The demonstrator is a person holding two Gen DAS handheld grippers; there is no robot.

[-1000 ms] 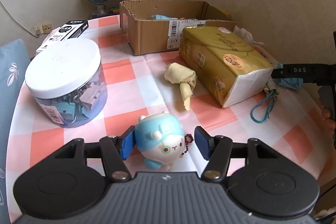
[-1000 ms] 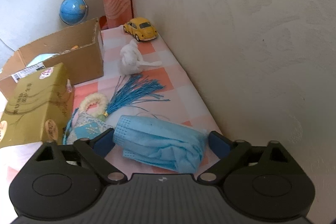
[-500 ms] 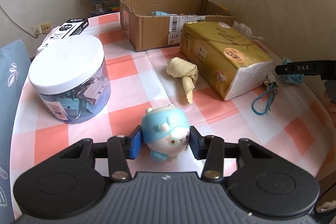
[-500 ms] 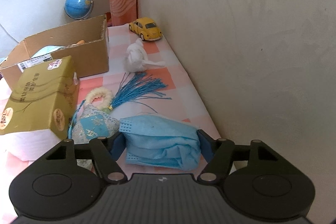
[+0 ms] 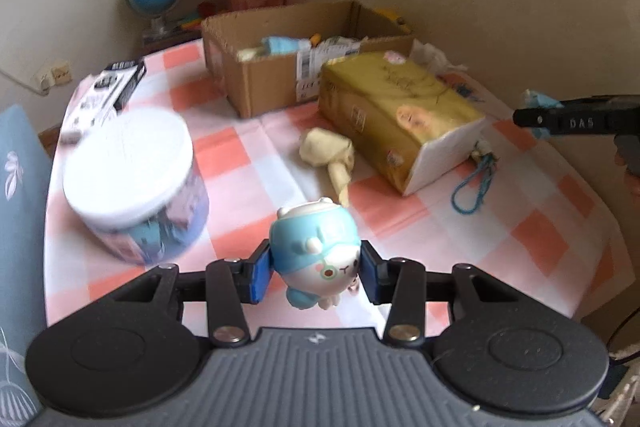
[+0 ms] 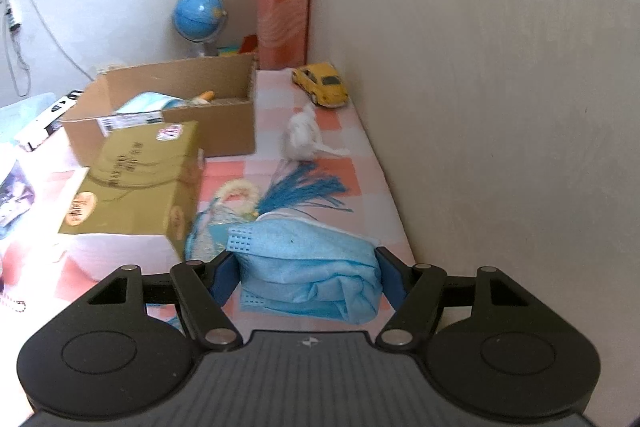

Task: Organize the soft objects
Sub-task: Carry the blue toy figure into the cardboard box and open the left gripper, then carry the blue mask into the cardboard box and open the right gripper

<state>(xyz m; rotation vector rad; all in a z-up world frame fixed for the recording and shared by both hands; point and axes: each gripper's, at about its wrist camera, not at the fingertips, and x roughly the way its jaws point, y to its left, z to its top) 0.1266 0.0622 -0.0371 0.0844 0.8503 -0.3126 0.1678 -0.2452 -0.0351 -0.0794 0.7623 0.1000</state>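
My left gripper [image 5: 316, 273] pinches the blue squishy toy [image 5: 316, 257] above the table's near edge; my right gripper [image 6: 306, 273] clamps the crumpled blue face mask [image 6: 308, 267] by the wall-side edge. I'd carry both high over the tissue pack [image 5: 394, 119], then release inside the cardboard box [image 5: 272, 83] at the far corner.

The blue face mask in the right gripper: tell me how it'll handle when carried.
The blue face mask looks bunched and creased between the right gripper fingers, so it is probably floppy and light. Its lower folds hang loose below the grip, so they may sag or swing. Thin fabric seems unlikely to break.
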